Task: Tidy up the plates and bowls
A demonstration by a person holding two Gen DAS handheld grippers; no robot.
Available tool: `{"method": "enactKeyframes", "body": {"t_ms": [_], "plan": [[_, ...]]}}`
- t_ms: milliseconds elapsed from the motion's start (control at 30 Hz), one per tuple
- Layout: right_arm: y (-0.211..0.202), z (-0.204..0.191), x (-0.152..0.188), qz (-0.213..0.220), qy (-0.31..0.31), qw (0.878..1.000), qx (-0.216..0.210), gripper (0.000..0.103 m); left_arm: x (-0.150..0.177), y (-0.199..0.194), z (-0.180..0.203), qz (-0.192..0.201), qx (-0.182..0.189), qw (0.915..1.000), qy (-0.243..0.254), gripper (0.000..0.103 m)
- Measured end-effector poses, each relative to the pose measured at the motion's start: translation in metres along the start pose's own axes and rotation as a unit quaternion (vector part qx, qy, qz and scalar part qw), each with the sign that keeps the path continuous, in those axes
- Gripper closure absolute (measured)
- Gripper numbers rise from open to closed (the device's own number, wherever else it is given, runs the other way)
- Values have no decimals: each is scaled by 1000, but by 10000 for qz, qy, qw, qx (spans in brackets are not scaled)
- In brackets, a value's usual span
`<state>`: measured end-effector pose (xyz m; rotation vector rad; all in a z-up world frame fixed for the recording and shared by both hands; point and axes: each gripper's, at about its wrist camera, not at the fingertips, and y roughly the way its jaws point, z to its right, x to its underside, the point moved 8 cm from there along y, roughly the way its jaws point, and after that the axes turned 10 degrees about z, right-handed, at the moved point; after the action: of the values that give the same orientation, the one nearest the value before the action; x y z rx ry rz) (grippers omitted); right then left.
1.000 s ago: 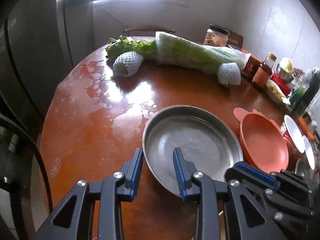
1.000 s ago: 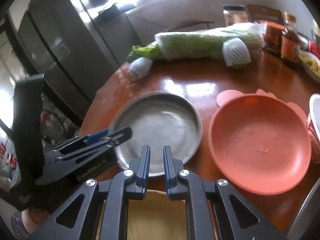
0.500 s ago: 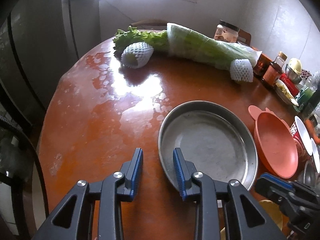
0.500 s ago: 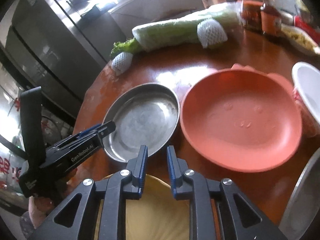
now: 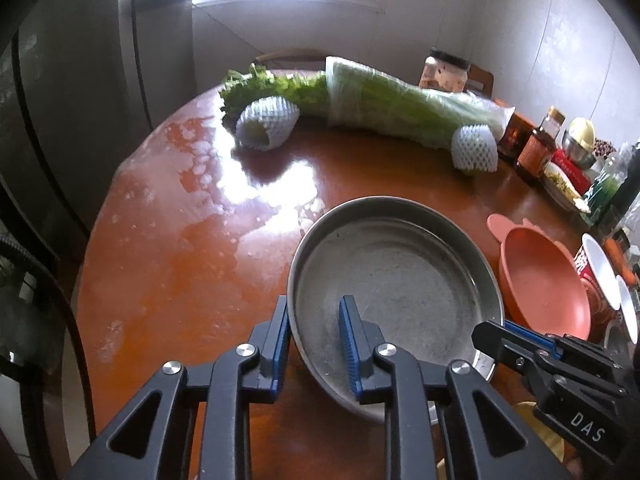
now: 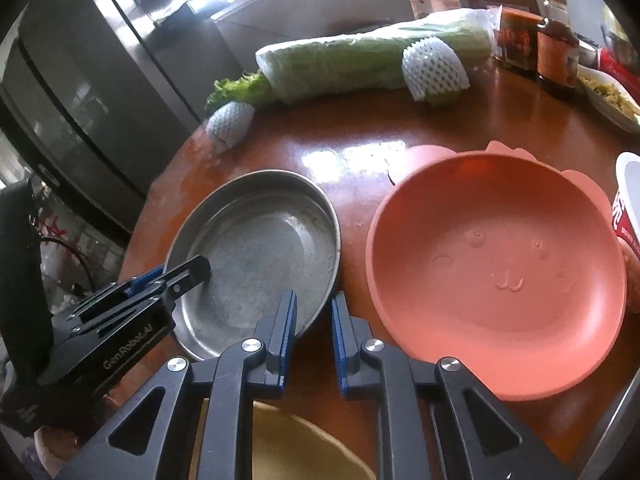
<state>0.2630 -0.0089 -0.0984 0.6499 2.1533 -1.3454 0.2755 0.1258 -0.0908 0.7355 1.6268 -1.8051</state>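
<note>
A: Left gripper (image 5: 313, 334)?
B: Clamped on the near rim of the steel plate (image 5: 400, 272), on the round table (image 5: 168, 264).
A: Right gripper (image 6: 314, 330)?
B: Narrow, holding nothing, between that plate and the pink bowl (image 6: 496, 268).

left gripper (image 5: 314, 346) — jaws clamped on near rim | metal plate (image 5: 396, 272) — tilted | pink bowl (image 5: 544, 280) beside it

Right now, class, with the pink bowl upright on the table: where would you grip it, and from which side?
Pinch the pink bowl at its near rim, one finger inside, one outside, coming down from the near side. It sits upright and open, too wide to span, with the steel plate close on one side and a red cup on the other.
</note>
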Motion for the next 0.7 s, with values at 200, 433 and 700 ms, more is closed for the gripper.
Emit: {"method": "enactKeyframes", "body": {"t_ms": [200,433,700], "plan": [[-16,-8,-5,167,-43,9998,-122,86,-9,-23,0,191,-38,9998,14,78],[-44,-21,-14,476,-167,9983,-278,86,-18,-60,5,515,-67,9987,14,78],[-80,-26,-8,655,-300,9967,-381,86,-9,-94,13,610,-14,9981,16,78]]}}
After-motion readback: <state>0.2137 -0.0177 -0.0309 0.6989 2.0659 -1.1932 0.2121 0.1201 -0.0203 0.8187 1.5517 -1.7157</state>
